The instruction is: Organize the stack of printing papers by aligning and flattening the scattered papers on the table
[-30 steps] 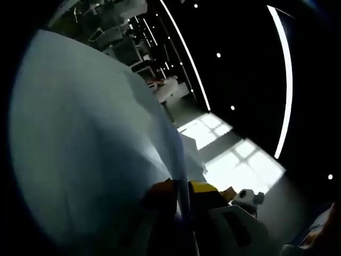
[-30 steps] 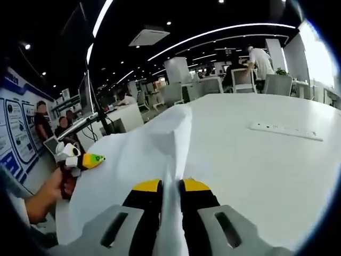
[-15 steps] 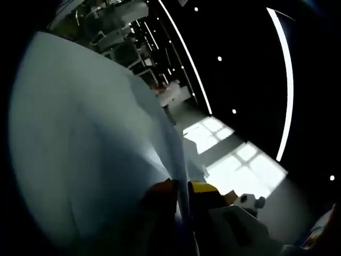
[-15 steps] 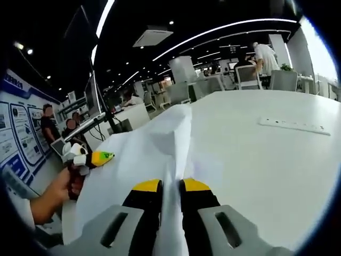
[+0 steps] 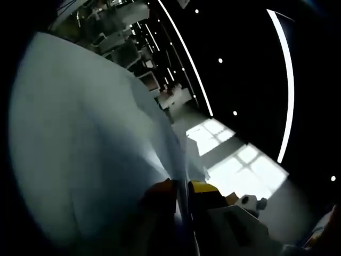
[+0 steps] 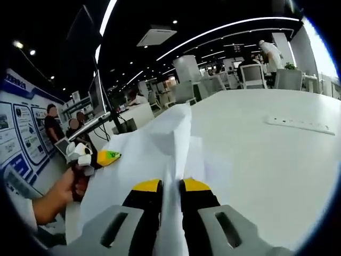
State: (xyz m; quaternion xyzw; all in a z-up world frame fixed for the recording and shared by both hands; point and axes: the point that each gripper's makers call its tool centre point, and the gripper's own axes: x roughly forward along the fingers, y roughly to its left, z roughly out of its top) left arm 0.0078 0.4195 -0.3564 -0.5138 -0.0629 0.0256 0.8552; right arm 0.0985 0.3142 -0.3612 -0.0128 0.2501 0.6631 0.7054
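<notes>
Fingers [image 6: 146,193] of the right gripper [image 6: 170,194], yellow-tipped and black, are pressed together on the near edge of the printing papers [image 6: 154,144], which rise from the pinch in a creased ridge and spread out to the left above the white worktop [image 6: 256,154]. Beyond the sheets on that worktop lies a white power strip [image 6: 301,125], well apart from them. At the left of the right gripper view, a person's hand [image 6: 66,186] holds the left gripper [image 6: 104,157] at the far edge of the papers; its yellow tip touches the sheet. Office chairs and people stand far behind the worktop, and posters line the wall at the left.

From the left gripper's own camera, its fingers [image 5: 201,189] pinch the paper edge, and the sheets [image 5: 90,154] billow up across the left of the view, shaded grey. Ceiling light strips [image 5: 287,85] and a bright window [image 5: 240,165] show to the right.
</notes>
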